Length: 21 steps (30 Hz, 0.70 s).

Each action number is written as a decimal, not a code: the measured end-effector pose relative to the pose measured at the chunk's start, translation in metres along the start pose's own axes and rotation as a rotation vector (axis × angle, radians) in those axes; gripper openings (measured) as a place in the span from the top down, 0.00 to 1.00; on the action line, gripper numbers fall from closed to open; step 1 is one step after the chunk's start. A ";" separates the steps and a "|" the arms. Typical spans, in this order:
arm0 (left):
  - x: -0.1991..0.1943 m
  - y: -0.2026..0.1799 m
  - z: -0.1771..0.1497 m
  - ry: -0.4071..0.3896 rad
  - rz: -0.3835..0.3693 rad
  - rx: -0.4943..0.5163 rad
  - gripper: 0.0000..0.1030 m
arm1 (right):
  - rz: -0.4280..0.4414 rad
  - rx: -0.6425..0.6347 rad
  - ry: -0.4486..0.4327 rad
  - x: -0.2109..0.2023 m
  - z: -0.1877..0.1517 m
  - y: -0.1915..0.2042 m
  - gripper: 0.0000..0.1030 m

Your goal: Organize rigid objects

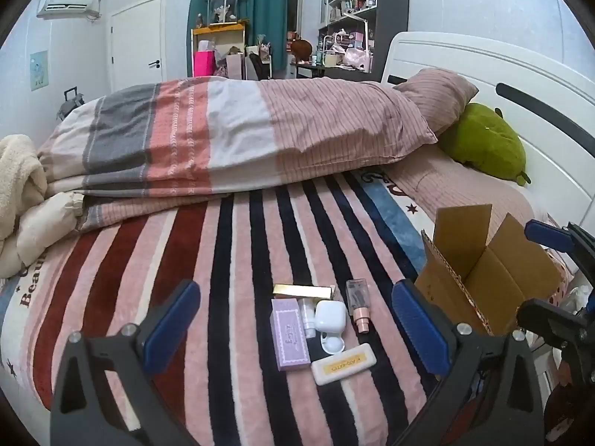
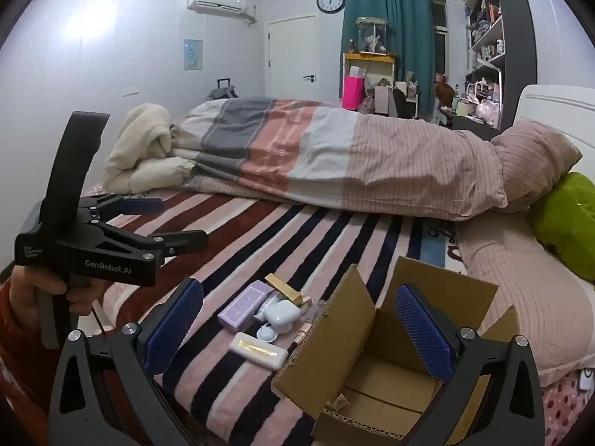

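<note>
A cluster of small items lies on the striped blanket (image 1: pixel 208 278): a purple box (image 1: pixel 289 334), a gold bar (image 1: pixel 302 290), a white earbud case (image 1: pixel 330 316), a clear spray bottle with pink cap (image 1: pixel 357 303), and a cream case (image 1: pixel 343 363). An open cardboard box (image 1: pixel 487 278) stands to their right. My left gripper (image 1: pixel 295 325) is open above the cluster. My right gripper (image 2: pixel 299 329) is open over the cardboard box (image 2: pixel 375 364), which holds a small scrap. The purple box (image 2: pixel 245 304) and cream case (image 2: pixel 259 350) also show in the right wrist view.
A folded striped duvet (image 1: pixel 230 130), a pink pillow (image 1: pixel 435 93) and a green plush (image 1: pixel 483 141) lie at the back. A cream blanket (image 1: pixel 18 171) sits at the left. The white headboard (image 1: pixel 520 85) is at the right.
</note>
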<state>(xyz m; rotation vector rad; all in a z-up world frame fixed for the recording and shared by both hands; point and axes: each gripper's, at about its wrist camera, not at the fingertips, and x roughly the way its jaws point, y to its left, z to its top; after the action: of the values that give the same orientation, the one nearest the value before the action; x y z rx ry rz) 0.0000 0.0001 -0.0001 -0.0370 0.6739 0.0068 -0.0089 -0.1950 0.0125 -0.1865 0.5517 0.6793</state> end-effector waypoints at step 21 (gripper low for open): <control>-0.009 0.016 -0.005 -0.006 -0.019 -0.034 0.01 | -0.007 0.036 0.054 0.015 0.006 -0.003 0.00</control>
<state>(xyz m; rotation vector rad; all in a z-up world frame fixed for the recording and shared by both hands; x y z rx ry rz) -0.0102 0.0162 0.0007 -0.0759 0.6674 0.0003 0.0048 -0.1874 0.0094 -0.1736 0.6145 0.6590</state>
